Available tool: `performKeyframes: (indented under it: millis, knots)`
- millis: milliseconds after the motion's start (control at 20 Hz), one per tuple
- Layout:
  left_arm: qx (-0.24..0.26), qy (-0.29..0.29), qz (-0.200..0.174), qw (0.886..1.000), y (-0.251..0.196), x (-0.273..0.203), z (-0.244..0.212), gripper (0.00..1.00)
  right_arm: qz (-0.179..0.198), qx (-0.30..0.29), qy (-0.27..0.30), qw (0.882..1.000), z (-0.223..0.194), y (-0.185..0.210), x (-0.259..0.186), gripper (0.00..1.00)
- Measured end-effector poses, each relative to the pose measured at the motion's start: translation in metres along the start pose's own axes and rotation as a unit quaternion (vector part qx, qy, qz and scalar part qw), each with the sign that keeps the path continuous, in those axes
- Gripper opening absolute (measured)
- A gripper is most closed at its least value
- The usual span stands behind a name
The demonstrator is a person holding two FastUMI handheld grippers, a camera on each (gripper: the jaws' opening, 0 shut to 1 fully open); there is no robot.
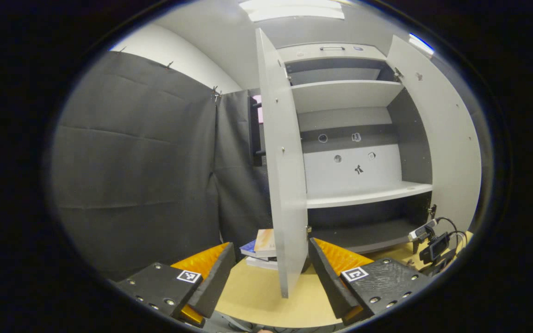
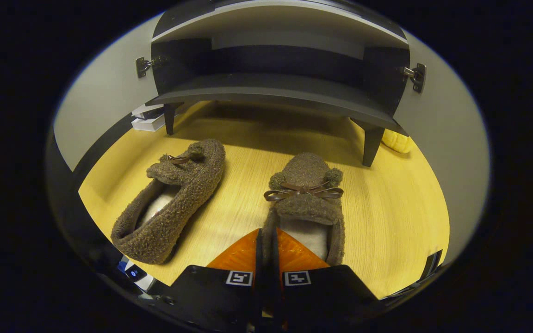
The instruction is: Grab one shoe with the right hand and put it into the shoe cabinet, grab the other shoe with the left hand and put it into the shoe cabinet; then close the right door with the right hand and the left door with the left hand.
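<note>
Two brown fuzzy slippers sit on the light wooden surface (image 2: 387, 208) in front of the shoe cabinet (image 2: 275, 88), toes toward it. Both have curly fleece uppers, pale lining, a thin brown ribbon bow and small pompoms at the toe. Right shoe (image 2: 306, 199) stands upright, just short of the cabinet's front right leg. Left shoe (image 2: 174, 199) is angled and tipped partly onto its side, opening showing, nearer the cabinet's front left leg, apart from its mate.

Right gripper (image 2: 266, 245) is at the heel of the right shoe; its fingers stand almost together with only a thin slit between, and the heel rim seems to be pinched in that slit, though the contact itself is hard to make out.

Left gripper (image 1: 271, 263) is held wide apart, holding nothing, facing the cabinet's open left door (image 1: 285, 185). The right door (image 1: 437, 138) is also open. Shelves inside are bare. A stack of books (image 1: 262, 249) lies on the surface beside the cabinet, behind the left door
</note>
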State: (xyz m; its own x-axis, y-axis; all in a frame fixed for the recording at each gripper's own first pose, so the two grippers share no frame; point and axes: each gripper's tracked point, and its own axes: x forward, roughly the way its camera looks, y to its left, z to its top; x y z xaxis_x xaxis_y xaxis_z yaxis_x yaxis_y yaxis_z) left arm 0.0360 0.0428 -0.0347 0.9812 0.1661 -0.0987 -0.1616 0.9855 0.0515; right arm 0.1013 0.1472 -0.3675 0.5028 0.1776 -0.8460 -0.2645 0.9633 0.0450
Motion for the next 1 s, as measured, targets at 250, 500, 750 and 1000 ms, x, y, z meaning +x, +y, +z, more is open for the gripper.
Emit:
performKeyframes:
  millis: [250,500,750,1000]
  knots:
    - [-0.004,-0.002,-0.012,1.0,-0.007,0.003,0.001,0.94,0.003,0.034,-0.006,0.999,0.006,-0.009,-0.011,0.01]
    - [-0.005,-0.009,-0.033,0.999,-0.028,0.006,0.005,0.94,0.031,0.063,-0.043,0.997,0.039,-0.014,-0.041,0.01]
    - [-0.003,-0.012,-0.06,0.998,-0.051,0.006,0.005,0.94,0.054,0.072,-0.085,0.992,0.074,-0.012,-0.077,0.0]
    - [-0.007,-0.01,-0.082,0.997,-0.071,0.006,0.002,0.94,0.077,0.074,-0.151,0.983,0.124,-0.009,-0.129,0.01]
